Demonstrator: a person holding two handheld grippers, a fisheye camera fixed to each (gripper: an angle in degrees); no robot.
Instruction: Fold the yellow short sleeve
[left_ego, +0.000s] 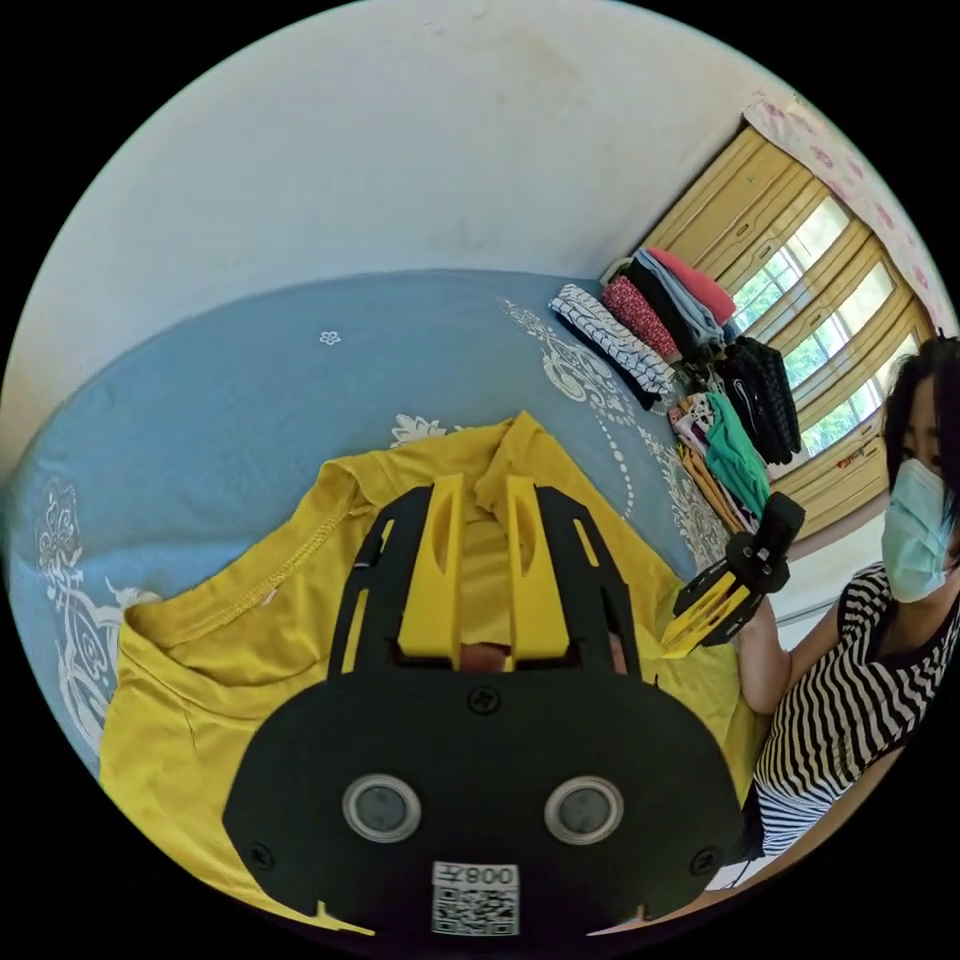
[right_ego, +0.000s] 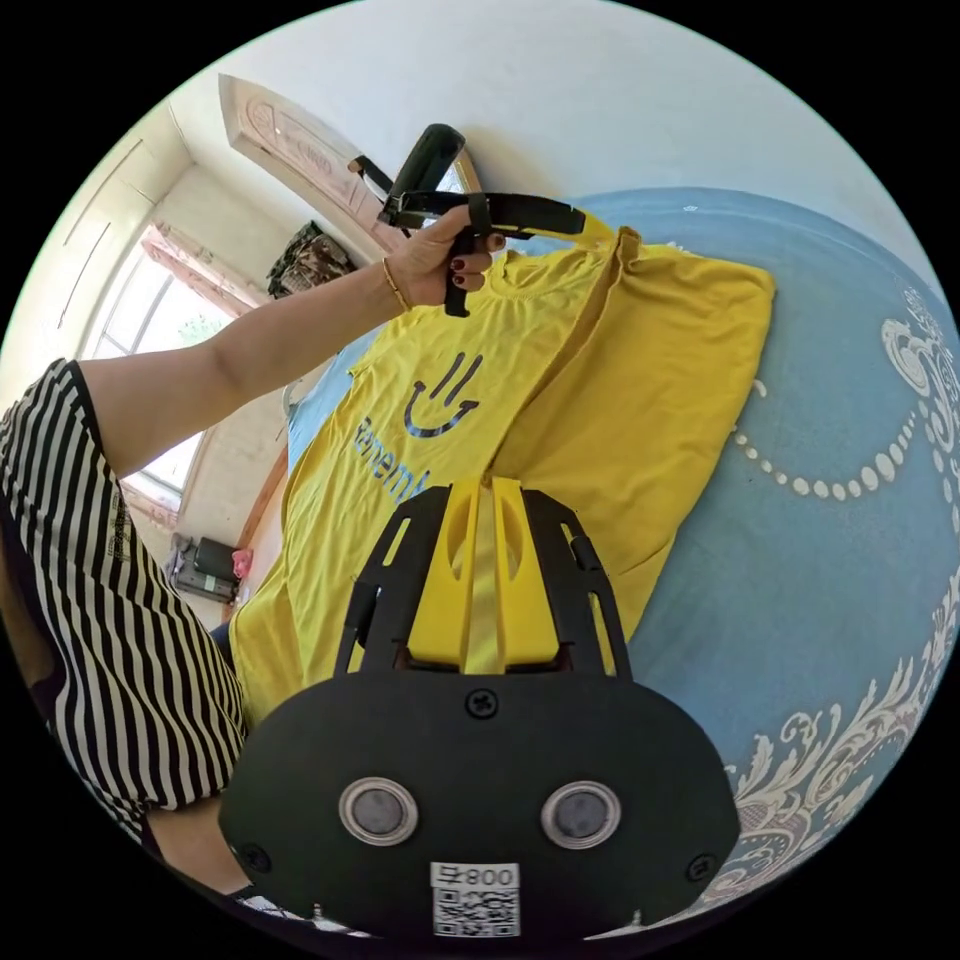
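Observation:
The yellow short sleeve shirt (left_ego: 250, 640) lies on the blue bed sheet (left_ego: 250, 400), with one side lifted and folded over. In the left gripper view my left gripper (left_ego: 485, 490) is shut on a raised fold of it near the collar. My right gripper (left_ego: 680, 635) holds the shirt's edge further right. In the right gripper view the shirt (right_ego: 640, 400) shows a dark smile print, and my right gripper (right_ego: 485, 490) is shut on a strip of its fabric. A hand holds my left gripper (right_ego: 585, 222) at the shirt's far end.
Stacks of folded clothes (left_ego: 650, 320) sit at the far edge of the bed by a window with wooden frames (left_ego: 820, 300). The person in a striped top (left_ego: 850, 700) stands beside the bed. The patterned sheet (right_ego: 830, 560) lies bare beside the shirt.

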